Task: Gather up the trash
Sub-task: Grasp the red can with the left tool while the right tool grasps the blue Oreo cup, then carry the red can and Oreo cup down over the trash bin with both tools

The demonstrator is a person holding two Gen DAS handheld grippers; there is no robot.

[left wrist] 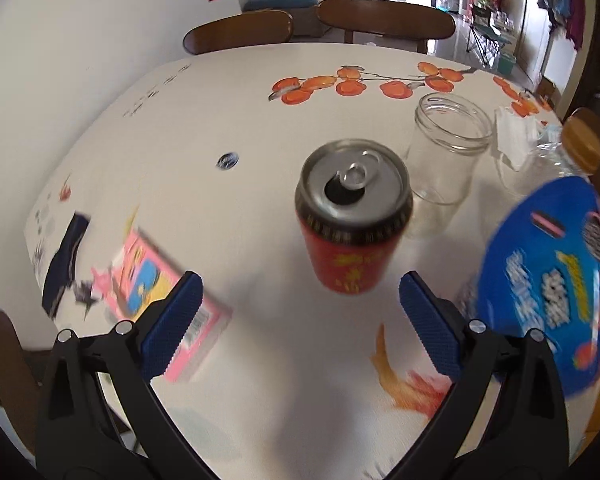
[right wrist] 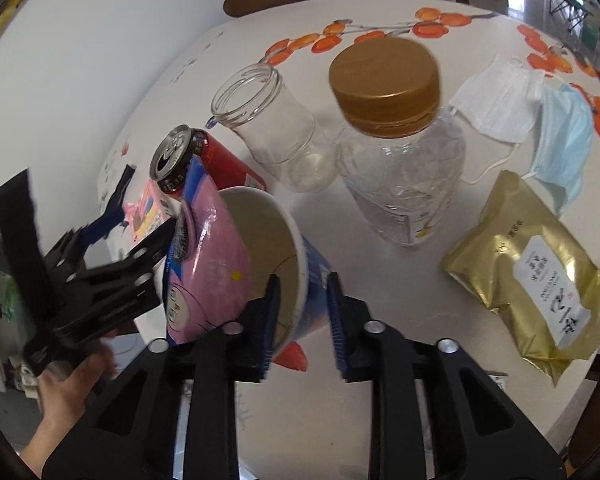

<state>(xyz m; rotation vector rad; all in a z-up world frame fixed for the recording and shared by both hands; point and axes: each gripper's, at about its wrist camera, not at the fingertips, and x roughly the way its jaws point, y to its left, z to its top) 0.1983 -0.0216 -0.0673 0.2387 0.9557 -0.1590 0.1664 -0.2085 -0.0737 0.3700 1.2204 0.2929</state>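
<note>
A red drink can (left wrist: 352, 216) stands upright on the table, just ahead of my open left gripper (left wrist: 300, 300), between its blue pads and apart from them. The can also shows in the right wrist view (right wrist: 204, 160). My right gripper (right wrist: 302, 312) is shut on the wall of a blue paper cup (right wrist: 296, 264) with a peeled pink lid (right wrist: 208, 256), held tilted above the table. The cup appears at the right edge of the left wrist view (left wrist: 548, 280). The left gripper (right wrist: 112, 216) shows at the left of the right wrist view.
An empty glass jar (right wrist: 272, 128), a clear plastic bottle with a gold cap (right wrist: 396, 152), a gold pouch (right wrist: 536, 276), a white mask (right wrist: 500, 96) and a blue mask (right wrist: 564, 140) lie on the round table (left wrist: 240, 92). A pink box (left wrist: 168, 296) lies left. Chairs stand behind.
</note>
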